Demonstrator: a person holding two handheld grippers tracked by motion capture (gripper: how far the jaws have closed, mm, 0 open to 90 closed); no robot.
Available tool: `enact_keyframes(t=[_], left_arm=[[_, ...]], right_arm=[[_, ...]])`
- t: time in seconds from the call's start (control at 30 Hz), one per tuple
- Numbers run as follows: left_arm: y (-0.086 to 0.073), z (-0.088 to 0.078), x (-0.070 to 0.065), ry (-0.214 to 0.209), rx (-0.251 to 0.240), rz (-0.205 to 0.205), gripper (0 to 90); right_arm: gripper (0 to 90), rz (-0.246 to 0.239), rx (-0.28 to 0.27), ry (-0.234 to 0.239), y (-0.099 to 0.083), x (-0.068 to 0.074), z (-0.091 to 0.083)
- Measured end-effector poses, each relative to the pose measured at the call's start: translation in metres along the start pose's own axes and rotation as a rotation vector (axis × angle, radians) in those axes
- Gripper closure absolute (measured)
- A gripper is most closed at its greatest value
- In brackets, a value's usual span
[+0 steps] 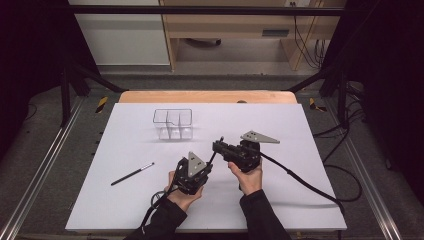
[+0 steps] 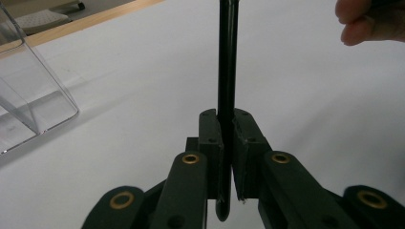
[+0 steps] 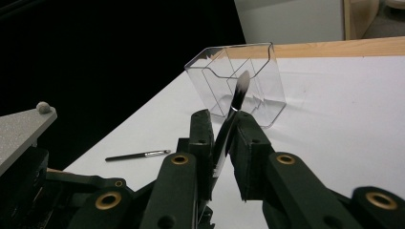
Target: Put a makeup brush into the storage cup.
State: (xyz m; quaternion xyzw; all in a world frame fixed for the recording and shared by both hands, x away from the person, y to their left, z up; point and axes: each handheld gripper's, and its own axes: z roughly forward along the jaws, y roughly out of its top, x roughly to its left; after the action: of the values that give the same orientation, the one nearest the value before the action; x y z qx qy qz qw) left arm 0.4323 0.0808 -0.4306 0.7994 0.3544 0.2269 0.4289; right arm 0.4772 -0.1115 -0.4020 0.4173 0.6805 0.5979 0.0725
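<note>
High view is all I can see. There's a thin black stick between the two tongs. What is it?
Observer: A brush. The right gripper view shows soft bristles at its tip, pale at the end.
Operator: Do the left tongs really have it?
Observer: Yes. In the left gripper view the left tongs are shut on its black handle, close to the butt end.
Operator: And the right tongs?
Observer: In their own view the right tongs look closed on the shaft below the bristles, which point toward the clear box.
</note>
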Motion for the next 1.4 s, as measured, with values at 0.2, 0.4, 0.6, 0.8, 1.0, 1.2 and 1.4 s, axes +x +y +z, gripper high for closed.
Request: enact_keyframes(t=[0.2, 0.4, 0.6, 0.8, 1.0, 1.2, 1.4], left_arm=[[0.000, 0.000, -0.001, -0.005, 0.002, -0.006, 83.2], [0.000, 0.000, 0.000, -0.011, -0.005, -0.010, 83.0], [0.001, 0.000, 0.003, -0.029, -0.001, -0.019, 73.6], [0.004, -0.002, 0.007, -0.025, -0.020, -0.013, 54.7], [0.011, -0.006, 0.010, -0.044, -0.047, 0.002, 52.1], [0.019, -0.005, 0.008, -0.050, -0.072, 0.018, 56.5], [0.027, -0.004, 0.006, -0.057, -0.084, 0.015, 63.1]], right_arm=[[81.6, 0.003, -0.001, 0.020, 0.000, 0.000, -0.001], [83.1, 0.007, -0.005, 0.044, 0.001, 0.001, -0.001], [84.2, 0.003, -0.009, 0.054, 0.001, 0.001, -0.002], [84.2, -0.022, -0.002, 0.052, -0.001, 0.002, -0.002], [84.1, -0.033, -0.008, 0.060, -0.001, 0.002, -0.001], [84.2, -0.040, -0.018, 0.072, 0.000, 0.003, -0.003], [84.1, -0.048, -0.016, 0.077, -0.001, 0.003, -0.004]])
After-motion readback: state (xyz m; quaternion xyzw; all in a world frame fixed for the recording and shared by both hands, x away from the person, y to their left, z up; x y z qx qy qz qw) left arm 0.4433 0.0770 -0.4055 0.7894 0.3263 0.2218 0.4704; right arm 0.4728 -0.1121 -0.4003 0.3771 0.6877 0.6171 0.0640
